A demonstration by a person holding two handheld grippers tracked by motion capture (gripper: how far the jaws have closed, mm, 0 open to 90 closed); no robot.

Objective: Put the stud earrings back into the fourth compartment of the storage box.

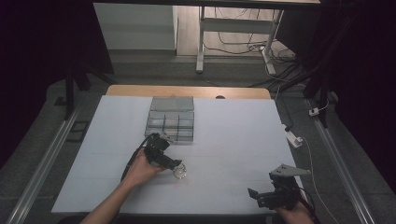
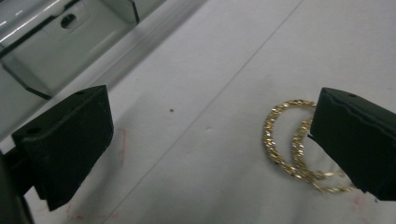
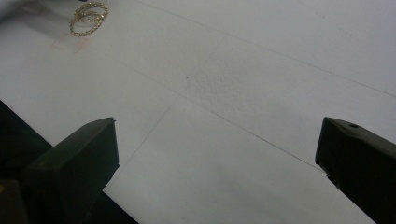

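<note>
The left gripper [image 1: 176, 164] hangs wide-jawed over two gold hoop earrings [image 2: 299, 147] lying overlapped on the white table [image 1: 233, 140]; I'd centre them before closing, the right gripper [image 1: 256, 196] idle, agape.

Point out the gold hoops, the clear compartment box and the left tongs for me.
gold hoops [image 2: 280, 140], left gripper view, left hoop's rim.
clear compartment box [image 1: 170, 120], high view, divider grid.
left tongs [image 1: 177, 165], high view, between the tips.

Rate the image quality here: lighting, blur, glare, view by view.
High view: dim, dark at both sides, the table evenly lit; the rings are a small blur. Left gripper view: the rings fairly sharp, the jaws soft, glare on the clear box. Right gripper view: the rings distant but readable, the near jaws soft, no glare.
</note>
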